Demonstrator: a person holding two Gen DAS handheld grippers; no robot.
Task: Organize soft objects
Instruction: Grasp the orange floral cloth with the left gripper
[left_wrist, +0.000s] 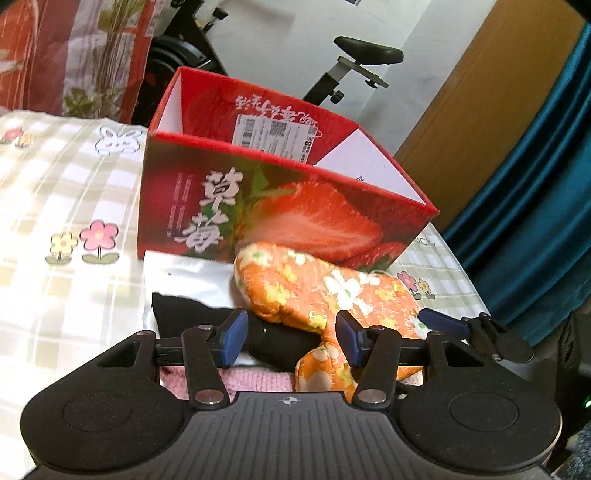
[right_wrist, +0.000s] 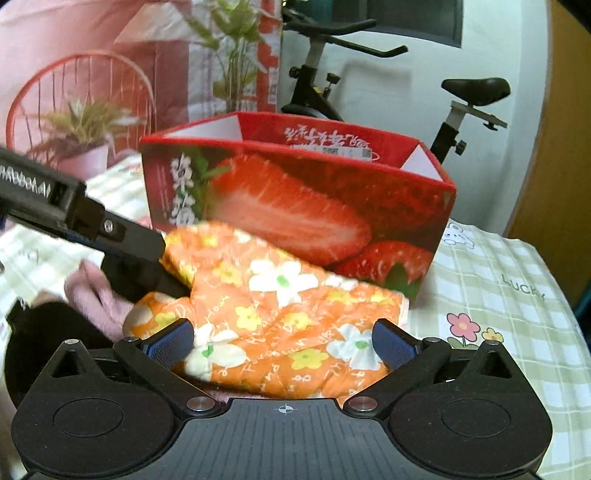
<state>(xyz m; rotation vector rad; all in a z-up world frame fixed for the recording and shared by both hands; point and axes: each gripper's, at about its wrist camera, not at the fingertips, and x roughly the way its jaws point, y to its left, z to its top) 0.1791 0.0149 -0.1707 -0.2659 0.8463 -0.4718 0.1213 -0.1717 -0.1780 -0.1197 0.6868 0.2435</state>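
Note:
An orange floral oven mitt (left_wrist: 325, 295) lies in front of the open red strawberry box (left_wrist: 280, 206). It fills the near middle of the right wrist view (right_wrist: 280, 317), with the box (right_wrist: 295, 206) behind it. My left gripper (left_wrist: 291, 341) is open over a black cloth (left_wrist: 184, 314) and the mitt's thumb. A pink knitted cloth (left_wrist: 258, 380) lies under it. My right gripper (right_wrist: 282, 343) is open, its jaws either side of the mitt's near edge. The left gripper shows in the right wrist view (right_wrist: 110, 240) at the left, by the pink cloth (right_wrist: 99, 295).
All lies on a green-checked flowered sheet (left_wrist: 66, 206). A clear plastic bag (left_wrist: 184, 269) lies under the black cloth. An exercise bike (right_wrist: 369, 74), a potted plant (right_wrist: 81, 140) and a teal curtain (left_wrist: 535, 184) stand behind.

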